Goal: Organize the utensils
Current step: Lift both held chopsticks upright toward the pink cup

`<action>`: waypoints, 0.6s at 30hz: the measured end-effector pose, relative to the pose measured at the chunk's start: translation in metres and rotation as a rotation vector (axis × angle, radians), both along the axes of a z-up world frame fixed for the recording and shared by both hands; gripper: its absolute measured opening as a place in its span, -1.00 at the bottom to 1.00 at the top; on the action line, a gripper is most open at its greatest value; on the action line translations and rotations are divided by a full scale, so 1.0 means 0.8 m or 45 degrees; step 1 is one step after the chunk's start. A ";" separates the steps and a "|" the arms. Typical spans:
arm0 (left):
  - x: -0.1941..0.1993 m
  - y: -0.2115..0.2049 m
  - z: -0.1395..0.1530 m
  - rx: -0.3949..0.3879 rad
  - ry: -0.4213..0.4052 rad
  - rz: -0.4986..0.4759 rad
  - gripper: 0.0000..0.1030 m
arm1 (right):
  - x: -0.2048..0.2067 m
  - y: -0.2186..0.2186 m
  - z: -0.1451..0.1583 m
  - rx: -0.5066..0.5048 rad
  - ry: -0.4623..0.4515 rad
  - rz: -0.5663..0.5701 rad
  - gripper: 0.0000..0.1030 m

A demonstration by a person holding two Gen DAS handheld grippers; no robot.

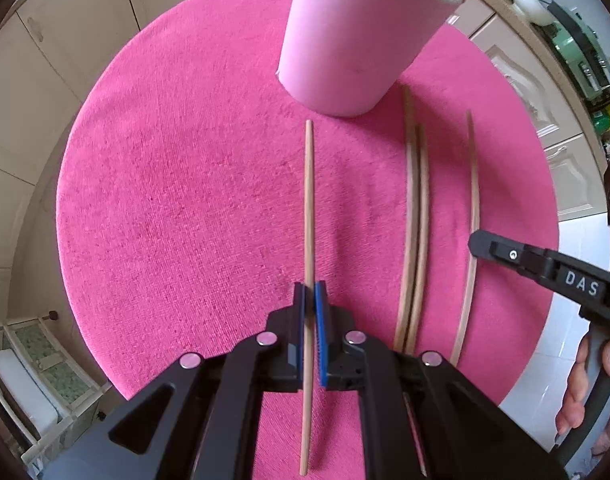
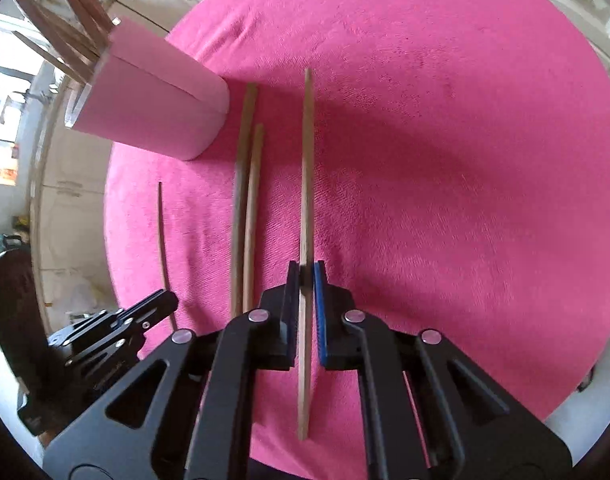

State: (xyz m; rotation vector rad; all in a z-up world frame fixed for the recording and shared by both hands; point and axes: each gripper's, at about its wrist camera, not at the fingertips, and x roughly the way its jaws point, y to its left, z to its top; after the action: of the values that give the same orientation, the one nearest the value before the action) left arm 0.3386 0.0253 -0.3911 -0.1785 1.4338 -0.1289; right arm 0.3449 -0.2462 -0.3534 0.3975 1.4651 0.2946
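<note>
Wooden chopsticks lie on a round pink cloth-covered table [image 1: 185, 180]. My left gripper [image 1: 309, 292] has its jaws closed around one chopstick [image 1: 309, 200], which runs forward toward a pink cup [image 1: 357, 36] holding several chopsticks. My right gripper [image 2: 306, 274] is closed around another chopstick [image 2: 307, 168]. In the left wrist view the right gripper [image 1: 475, 240] shows at the right, beside that chopstick [image 1: 473, 184]. A pair of chopsticks [image 1: 415, 200] lies between the two grippers; it also shows in the right wrist view [image 2: 245, 200]. The pink cup [image 2: 153, 108] stands at the far left there.
The pink table [image 2: 465, 160] is small and round, its edge close on all sides. Cream cabinets [image 1: 65, 60] surround it. The left gripper [image 2: 167, 300] shows at the lower left of the right wrist view, with its chopstick [image 2: 161, 232].
</note>
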 end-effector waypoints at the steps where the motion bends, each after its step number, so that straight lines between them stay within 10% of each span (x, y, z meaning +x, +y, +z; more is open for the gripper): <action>1: -0.001 0.001 0.003 -0.004 -0.010 0.001 -0.90 | -0.004 -0.006 0.005 0.027 -0.017 -0.008 -0.86; 18: -0.018 0.016 0.116 -0.096 -0.359 -0.013 -0.90 | -0.053 -0.018 0.104 0.148 -0.361 -0.021 -0.88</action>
State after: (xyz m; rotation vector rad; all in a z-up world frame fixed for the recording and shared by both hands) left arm 0.3238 0.0383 -0.2984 -0.2068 1.1497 -0.2084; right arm 0.3027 -0.2610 -0.2705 0.4422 1.1703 0.4074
